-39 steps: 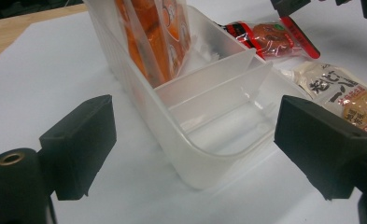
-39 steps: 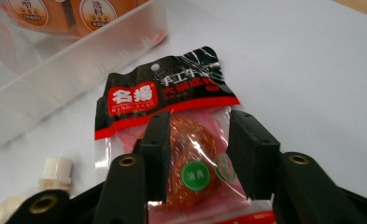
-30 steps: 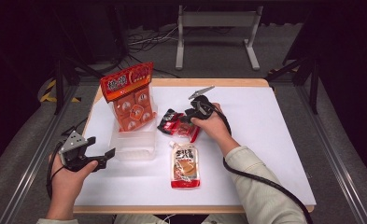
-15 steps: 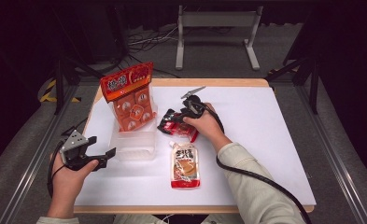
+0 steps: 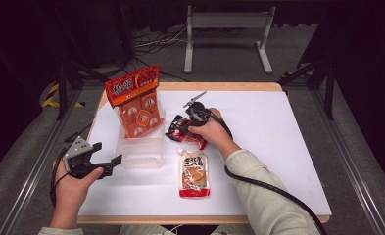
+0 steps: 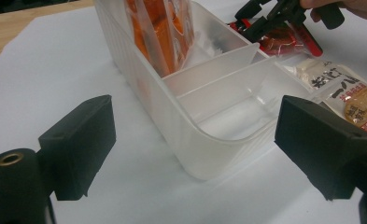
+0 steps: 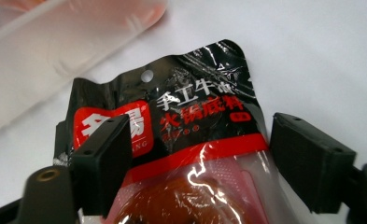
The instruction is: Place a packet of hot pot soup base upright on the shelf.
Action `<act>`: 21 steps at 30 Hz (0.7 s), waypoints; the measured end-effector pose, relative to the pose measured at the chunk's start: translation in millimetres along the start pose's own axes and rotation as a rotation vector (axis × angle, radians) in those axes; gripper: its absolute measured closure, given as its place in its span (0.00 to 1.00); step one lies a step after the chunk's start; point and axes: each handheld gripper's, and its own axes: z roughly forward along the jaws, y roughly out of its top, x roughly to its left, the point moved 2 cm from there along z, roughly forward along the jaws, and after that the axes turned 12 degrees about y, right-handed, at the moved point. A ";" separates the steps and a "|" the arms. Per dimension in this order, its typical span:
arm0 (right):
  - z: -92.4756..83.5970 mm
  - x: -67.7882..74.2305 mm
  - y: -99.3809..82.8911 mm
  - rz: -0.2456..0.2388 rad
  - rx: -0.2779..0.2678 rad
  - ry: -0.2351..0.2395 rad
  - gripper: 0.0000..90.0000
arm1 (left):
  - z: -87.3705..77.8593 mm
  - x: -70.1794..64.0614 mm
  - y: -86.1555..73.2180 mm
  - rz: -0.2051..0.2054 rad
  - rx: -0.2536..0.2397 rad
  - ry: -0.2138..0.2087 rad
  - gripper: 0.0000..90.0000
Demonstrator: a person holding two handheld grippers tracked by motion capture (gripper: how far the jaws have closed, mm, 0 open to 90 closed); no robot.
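Note:
A black-and-red sauce packet (image 5: 180, 131) (image 7: 204, 107) lies flat on the white table just right of the clear divided bin (image 5: 140, 152) (image 6: 204, 154). My right gripper (image 5: 182, 126) (image 7: 197, 135) hangs low over the packet. Its jaws have just been opening and now straddle the packet without pressing it. An orange snack pack (image 5: 137, 100) (image 6: 162, 32) stands upright in the bin's far compartment. My left gripper (image 5: 101, 164) (image 6: 195, 154) is open at the bin's near end, apart from it. A white-and-red pouch (image 5: 195, 172) (image 6: 344, 93) lies in front of the packet.
The white table sheet (image 5: 278, 142) has free room on its right half. The bin's two near compartments (image 6: 237, 112) hold nothing. The right gripper's cable (image 5: 273, 188) trails along the sleeve. A metal stand (image 5: 227, 29) is on the floor behind the table.
The right hand has slid left and a little down onto the black-and-red packet, and its jaws have spread wider. The left hand has stayed put.

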 end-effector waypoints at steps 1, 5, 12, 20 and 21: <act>-0.2 1.1 0.3 -0.001 0.007 -0.003 0.30 | -0.1 -0.5 0.5 0.004 -0.003 0.000 0.15; -0.9 8.4 -1.0 -0.040 0.040 -0.039 0.44 | 0.3 -3.3 2.3 0.010 -0.001 -0.004 0.15; -5.6 12.2 -3.9 -0.052 0.041 -0.029 0.72 | 2.4 -4.9 3.7 0.022 -0.004 -0.005 0.15; -15.0 18.9 -7.3 -0.082 0.001 -0.040 0.88 | 8.2 -7.1 6.2 0.023 0.001 -0.020 0.15; -16.9 20.4 -7.7 -0.090 0.000 -0.047 0.88 | 8.2 -7.1 6.2 0.023 0.001 -0.020 0.15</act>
